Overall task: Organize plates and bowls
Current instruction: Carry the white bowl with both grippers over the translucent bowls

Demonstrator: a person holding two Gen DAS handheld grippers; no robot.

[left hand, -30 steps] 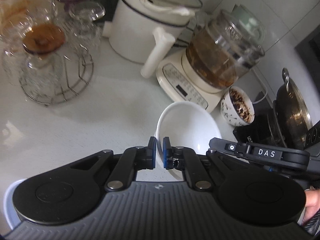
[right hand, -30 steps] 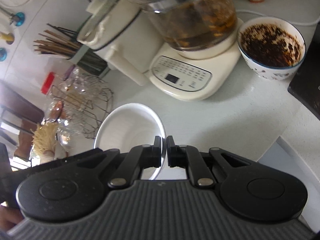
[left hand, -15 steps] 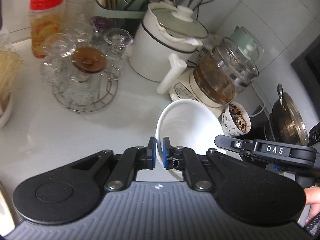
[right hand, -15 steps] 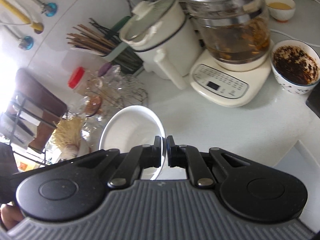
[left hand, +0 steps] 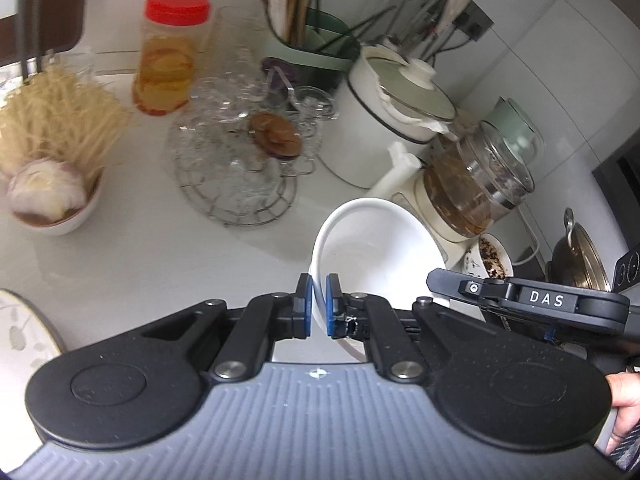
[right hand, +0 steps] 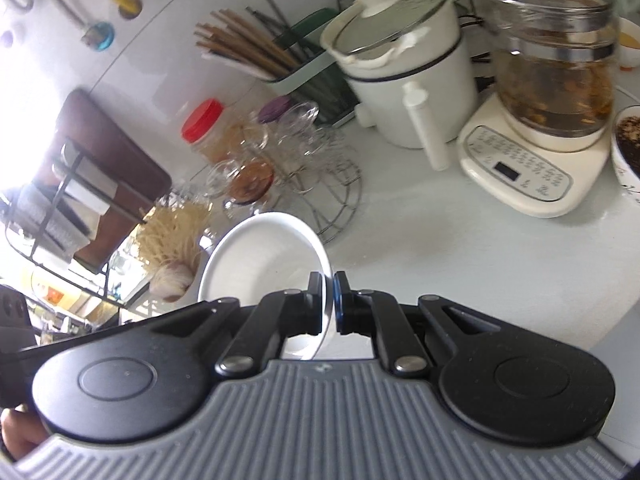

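Noodles are piling up in a small bowl (left hand: pixel 56 216) far left of the white bowl (left hand: pixel 376 256), with the wire rack of glasses (left hand: pixel 240 168) between them. Both grippers are pinching opposite sides of that white bowl's rim, holding it above the table (left hand: pixel 140 264): the left gripper (left hand: pixel 317 305) nearly closed on one edge, the right gripper (right hand: pixel 327 303) likewise. Glazed ceramic is likely handling stiff, slippery and breakable. Being round, it has no long axis; its mouth is facing up, tilting slightly.

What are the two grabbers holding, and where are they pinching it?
Both hold one white bowl. The left gripper pinches its rim on one side, the right gripper pinches the rim opposite.
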